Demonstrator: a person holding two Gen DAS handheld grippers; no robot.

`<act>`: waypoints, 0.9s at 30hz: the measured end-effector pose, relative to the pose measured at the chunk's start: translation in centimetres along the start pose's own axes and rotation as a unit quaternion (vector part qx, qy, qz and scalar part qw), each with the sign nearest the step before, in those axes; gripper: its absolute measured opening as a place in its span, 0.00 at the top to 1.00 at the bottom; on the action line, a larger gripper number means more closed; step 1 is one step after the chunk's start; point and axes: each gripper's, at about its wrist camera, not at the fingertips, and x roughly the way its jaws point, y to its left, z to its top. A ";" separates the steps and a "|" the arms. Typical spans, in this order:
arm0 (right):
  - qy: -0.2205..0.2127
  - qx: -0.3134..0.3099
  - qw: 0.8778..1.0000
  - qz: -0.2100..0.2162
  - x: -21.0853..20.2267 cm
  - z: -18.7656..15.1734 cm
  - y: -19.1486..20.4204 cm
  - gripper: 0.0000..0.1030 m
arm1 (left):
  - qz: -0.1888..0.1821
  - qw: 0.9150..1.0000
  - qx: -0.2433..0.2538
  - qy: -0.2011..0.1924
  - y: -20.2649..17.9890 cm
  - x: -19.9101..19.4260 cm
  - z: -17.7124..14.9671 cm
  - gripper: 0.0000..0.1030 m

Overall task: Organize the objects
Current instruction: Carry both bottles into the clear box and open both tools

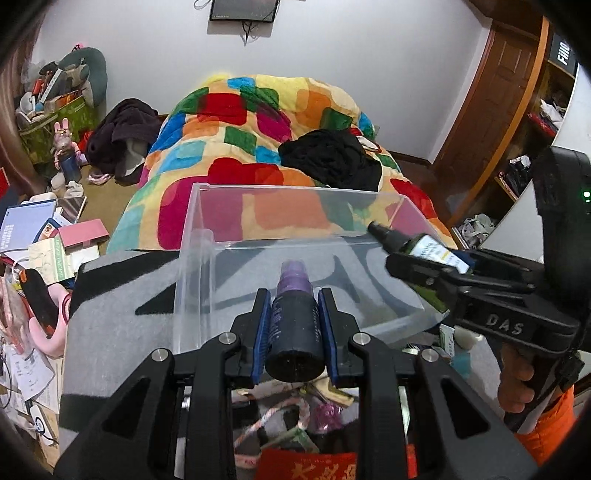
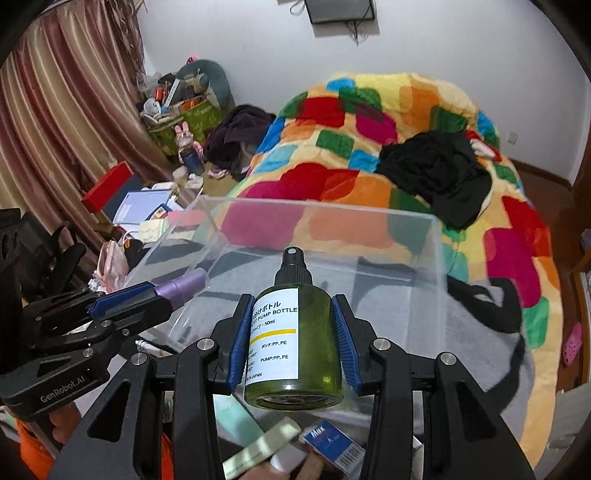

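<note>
Left tool (image 1: 294, 325): clamped on dark bottle (image 1: 293, 332).
Right tool (image 2: 293, 343): clamped on green bottle (image 2: 295, 343).
Handling: probably light, slick plastic; grip mid-body.
Bin (image 2: 436, 258): just ahead.

two grippers: the left gripper (image 1: 294, 325) and the right gripper (image 2: 293, 341). two spray bottles, one per gripper: a black bottle with a purple cap (image 1: 293, 325) and a green pump bottle (image 2: 295, 347), both at the near side of the one clear plastic box (image 2: 436, 266). beyond the box, one bed with one multicoloured blanket (image 2: 332, 162) and one black garment (image 2: 439, 173) on it. left of the box, one dark clothes heap (image 2: 236, 136) on the floor. one screen (image 2: 340, 9) on the wall.
</note>
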 end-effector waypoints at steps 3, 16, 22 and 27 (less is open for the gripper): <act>0.018 -0.004 1.000 0.001 1.3 0.2 -0.2 0.63 | -0.005 1.000 -0.002 0.012 0.0 0.8 0.3 0.75; 0.031 -0.039 0.999 -0.008 1.4 -0.8 0.3 0.60 | 0.003 1.000 0.017 0.022 -0.7 0.8 0.1 0.69; -0.009 -0.051 0.998 -0.022 -1.7 -1.8 0.8 0.46 | 0.029 0.998 0.043 -0.018 -2.0 -2.3 -0.7 0.44; -0.048 -0.056 0.996 -0.043 -5.1 -3.0 0.9 0.37 | 0.049 0.995 0.066 -0.049 -3.3 -4.8 -1.7 0.25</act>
